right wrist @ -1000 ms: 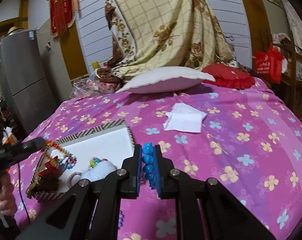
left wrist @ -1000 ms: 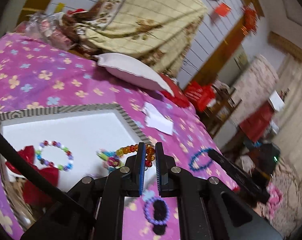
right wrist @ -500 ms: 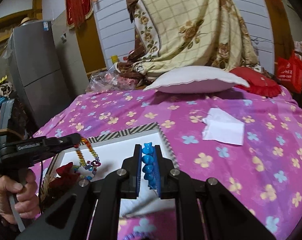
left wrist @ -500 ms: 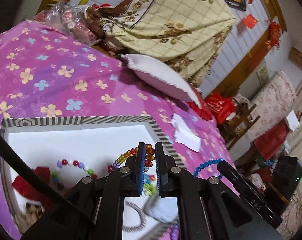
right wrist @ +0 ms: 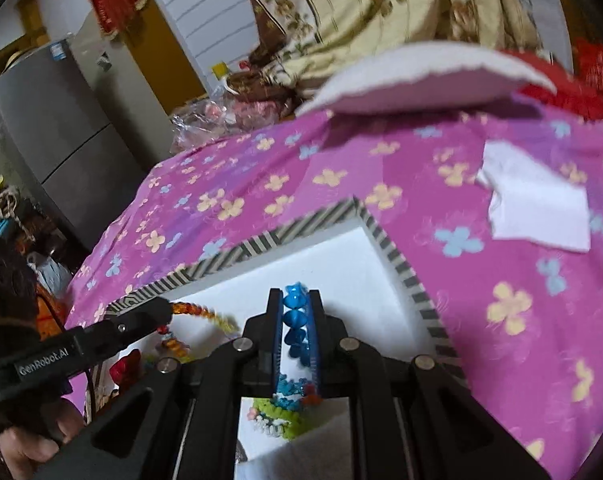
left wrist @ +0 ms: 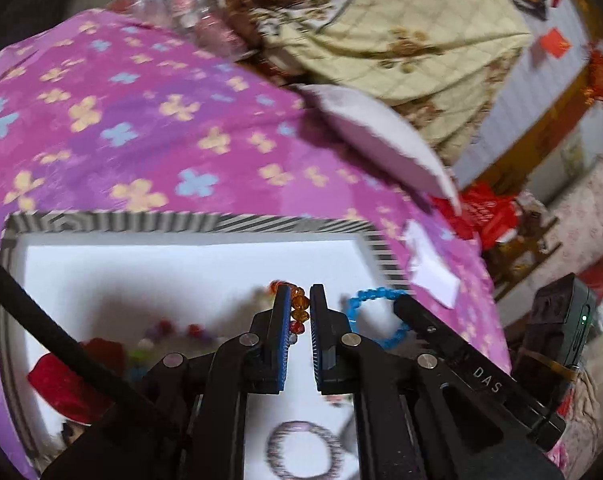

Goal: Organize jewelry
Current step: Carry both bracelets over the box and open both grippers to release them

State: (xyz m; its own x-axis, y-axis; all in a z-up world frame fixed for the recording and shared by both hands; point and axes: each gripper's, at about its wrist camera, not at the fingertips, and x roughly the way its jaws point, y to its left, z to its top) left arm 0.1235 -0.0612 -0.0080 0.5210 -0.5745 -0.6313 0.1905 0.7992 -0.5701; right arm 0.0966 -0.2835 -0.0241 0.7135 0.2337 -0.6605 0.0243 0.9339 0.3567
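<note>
Amber beads of an orange bracelet [left wrist: 299, 307] are seen between the fingers of the left gripper [left wrist: 300, 300], low centre of the left wrist view; a slight gap shows at the right finger, so a firm clamp cannot be confirmed. Blue bracelet [right wrist: 295, 322] is pinched in the right gripper [right wrist: 295, 300], low centre of the right wrist view. Both are held above the white interior of the striped-rim tray [left wrist: 149, 222], which rests on the purple floral bedspread [left wrist: 149, 120]. A red bow [left wrist: 75, 384] and a dark bead ring [left wrist: 301, 454] are noted in the tray, lower left and bottom centre.
</note>
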